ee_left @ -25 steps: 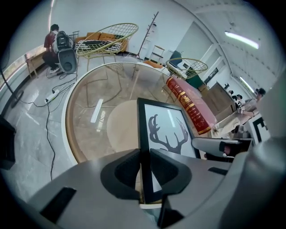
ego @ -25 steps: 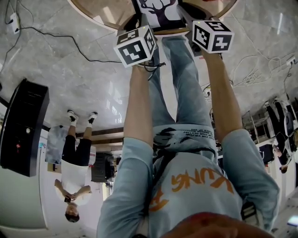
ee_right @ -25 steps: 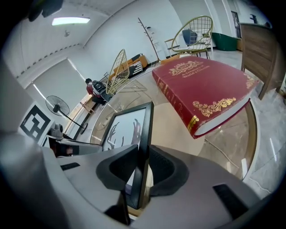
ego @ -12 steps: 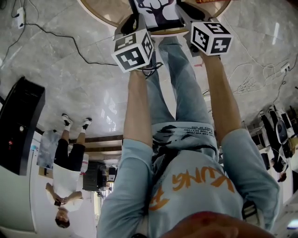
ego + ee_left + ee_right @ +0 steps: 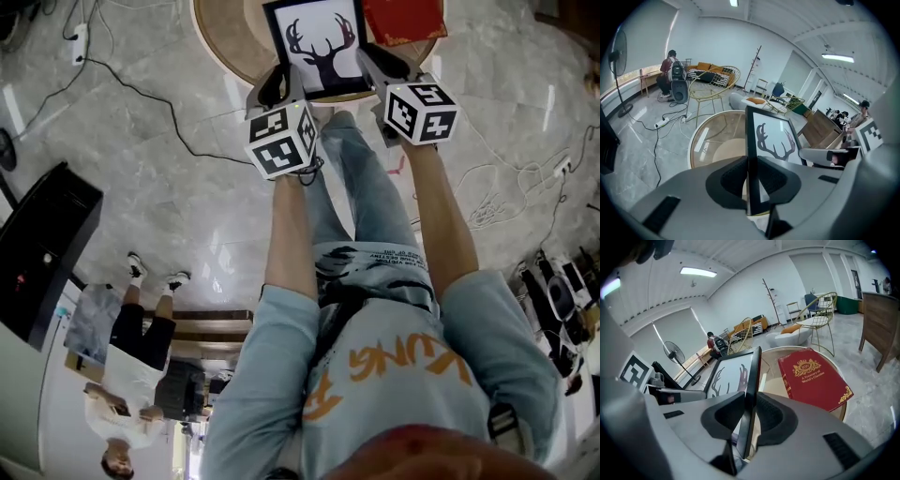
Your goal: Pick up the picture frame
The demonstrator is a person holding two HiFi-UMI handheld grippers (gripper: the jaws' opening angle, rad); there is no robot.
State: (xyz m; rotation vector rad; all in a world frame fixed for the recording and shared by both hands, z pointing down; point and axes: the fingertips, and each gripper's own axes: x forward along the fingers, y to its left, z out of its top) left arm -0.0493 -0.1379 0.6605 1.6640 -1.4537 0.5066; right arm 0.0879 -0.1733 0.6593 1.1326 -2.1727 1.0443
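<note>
Spreading across most of the head view, the grey marble floor [image 5: 169, 187] carries a black cable [image 5: 141, 94] and, at the left edge, a black cabinet [image 5: 42, 253]. The round glass-topped table [image 5: 225, 37] sits at the top of that view, just beyond the wearer's knees. Over its near side is the picture frame [image 5: 319, 47], a black-rimmed print of a deer's head. It is held between the two grippers with its picture side tilted up, and the left gripper view suggests its lower edge is clear of the glass. The red book [image 5: 403, 19] lies flat on the table just right of the frame.

The left gripper [image 5: 277, 89] has its jaws closed to a narrow gap on the frame's left rim, and its own view shows the black edge pinched between the pads [image 5: 736, 180]. The right gripper [image 5: 380, 64] clamps the opposite rim the same way, with the thin edge pressed between its pads [image 5: 766, 413]. Nearer the wearer than each pair of jaws sits a marker cube: the left cube [image 5: 281, 141] and the right cube [image 5: 422, 111].
</note>
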